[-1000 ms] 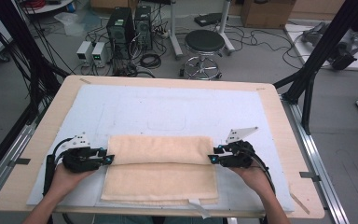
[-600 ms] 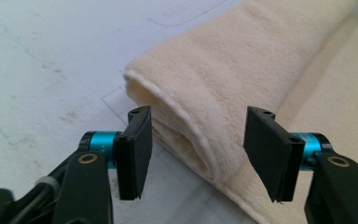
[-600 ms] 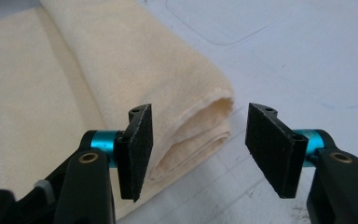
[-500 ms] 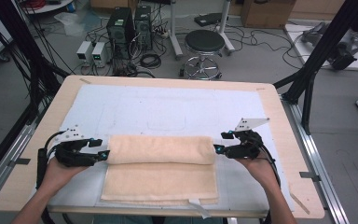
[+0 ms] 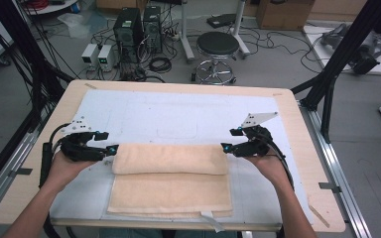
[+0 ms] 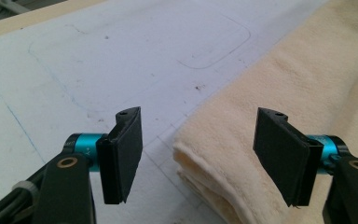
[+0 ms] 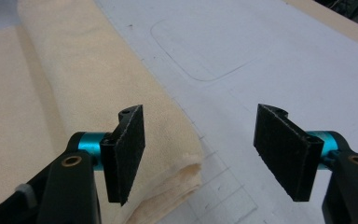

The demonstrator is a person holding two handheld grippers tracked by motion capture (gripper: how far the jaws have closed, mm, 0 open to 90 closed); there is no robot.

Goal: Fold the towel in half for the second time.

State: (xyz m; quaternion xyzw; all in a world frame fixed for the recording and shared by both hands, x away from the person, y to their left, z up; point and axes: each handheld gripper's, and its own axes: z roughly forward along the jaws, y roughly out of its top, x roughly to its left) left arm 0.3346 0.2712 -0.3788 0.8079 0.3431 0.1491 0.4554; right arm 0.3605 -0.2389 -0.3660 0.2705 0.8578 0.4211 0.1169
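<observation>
Though folded, towel [image 5: 171, 159] crosswise.

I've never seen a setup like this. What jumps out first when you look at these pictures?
A cream towel lies near the front of the white mat, its far part folded into a thicker band across the middle. A person's hands hold a black gripper at each end of that band: the left gripper and the right gripper, both with jaws open and not gripping the cloth.
</observation>
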